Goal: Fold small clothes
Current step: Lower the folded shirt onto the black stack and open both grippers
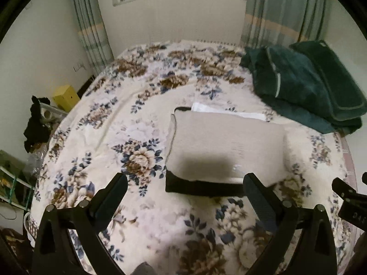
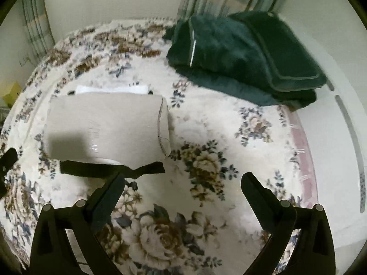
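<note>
Two grippers, both spread wide and holding nothing: left gripper (image 1: 184, 186) low over the floral bedspread (image 1: 96, 123), right gripper (image 2: 183, 184) likewise, beside the garment's right end. One folded beige garment (image 1: 226, 141) with a black band (image 1: 201, 186) along its near edge lies flat mid-bed, a white folded item (image 1: 229, 112) touching its far side; one dark green folded blanket (image 1: 307, 84) rests well apart at the far right corner by the curtains (image 1: 284, 9)
</note>
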